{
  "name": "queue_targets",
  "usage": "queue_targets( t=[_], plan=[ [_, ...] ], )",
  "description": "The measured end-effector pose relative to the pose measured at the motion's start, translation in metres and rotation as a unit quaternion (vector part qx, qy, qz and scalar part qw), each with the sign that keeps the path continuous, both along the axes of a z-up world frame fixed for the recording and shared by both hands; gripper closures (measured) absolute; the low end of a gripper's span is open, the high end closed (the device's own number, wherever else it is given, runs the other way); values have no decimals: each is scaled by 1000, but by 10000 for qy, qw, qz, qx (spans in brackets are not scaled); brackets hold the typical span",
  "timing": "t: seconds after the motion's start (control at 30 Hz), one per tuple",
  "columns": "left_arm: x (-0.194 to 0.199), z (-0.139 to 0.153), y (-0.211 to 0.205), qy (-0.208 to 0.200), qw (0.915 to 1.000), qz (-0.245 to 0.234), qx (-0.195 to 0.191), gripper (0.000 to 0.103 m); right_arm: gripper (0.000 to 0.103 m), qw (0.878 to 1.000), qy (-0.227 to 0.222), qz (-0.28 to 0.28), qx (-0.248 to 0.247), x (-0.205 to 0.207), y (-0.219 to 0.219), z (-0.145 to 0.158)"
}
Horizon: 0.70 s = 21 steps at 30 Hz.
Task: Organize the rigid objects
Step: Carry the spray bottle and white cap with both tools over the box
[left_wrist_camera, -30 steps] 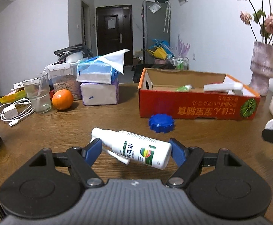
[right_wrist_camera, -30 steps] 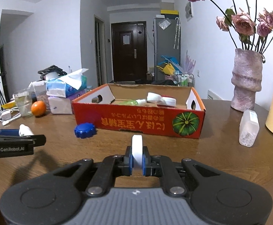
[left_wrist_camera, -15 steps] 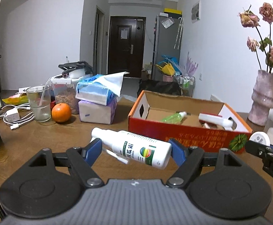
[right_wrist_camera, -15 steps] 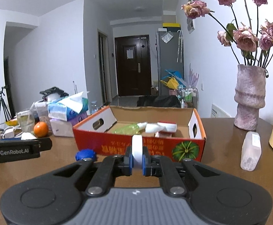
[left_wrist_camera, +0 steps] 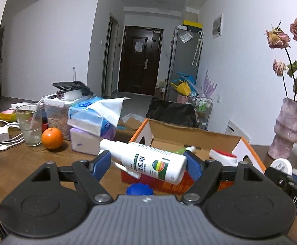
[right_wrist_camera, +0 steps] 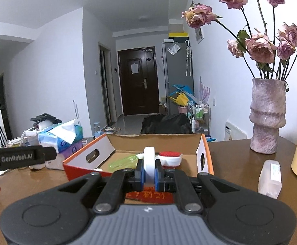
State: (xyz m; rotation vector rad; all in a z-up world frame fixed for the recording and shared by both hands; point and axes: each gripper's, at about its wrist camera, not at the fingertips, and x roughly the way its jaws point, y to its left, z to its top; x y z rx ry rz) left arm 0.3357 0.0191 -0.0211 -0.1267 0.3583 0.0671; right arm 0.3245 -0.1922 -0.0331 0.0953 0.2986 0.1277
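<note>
Both grippers have risen off the table and closed in on the box (left_wrist_camera: pixel 191 130). The left gripper (left_wrist_camera: pixel 147 163) has its jaws clamped on the bottle (left_wrist_camera: pixel 148 159); the right gripper (right_wrist_camera: pixel 149 170) pinches a white disc (right_wrist_camera: pixel 149 161), both near the box's front wall, ready to drop in.

Left gripper (left_wrist_camera: pixel 147 163) clamped wide on a load — right gripper (right_wrist_camera: pixel 149 172) pinched nearly closed, both raised.

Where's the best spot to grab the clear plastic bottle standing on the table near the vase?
Grip the clear bottle across its flat, wide faces at mid-height, coming in level from the front. It stands upright and alone on the table, with the vase behind it, so its sides are free.
</note>
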Motion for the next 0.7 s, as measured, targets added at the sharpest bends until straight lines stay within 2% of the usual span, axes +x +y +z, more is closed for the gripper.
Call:
queue_targets(
  t=[0.7],
  plan=[
    [83, -7, -23, 18, 10000, -75, 35, 24, 94, 9999, 37, -127, -57, 81, 1, -5]
  ],
)
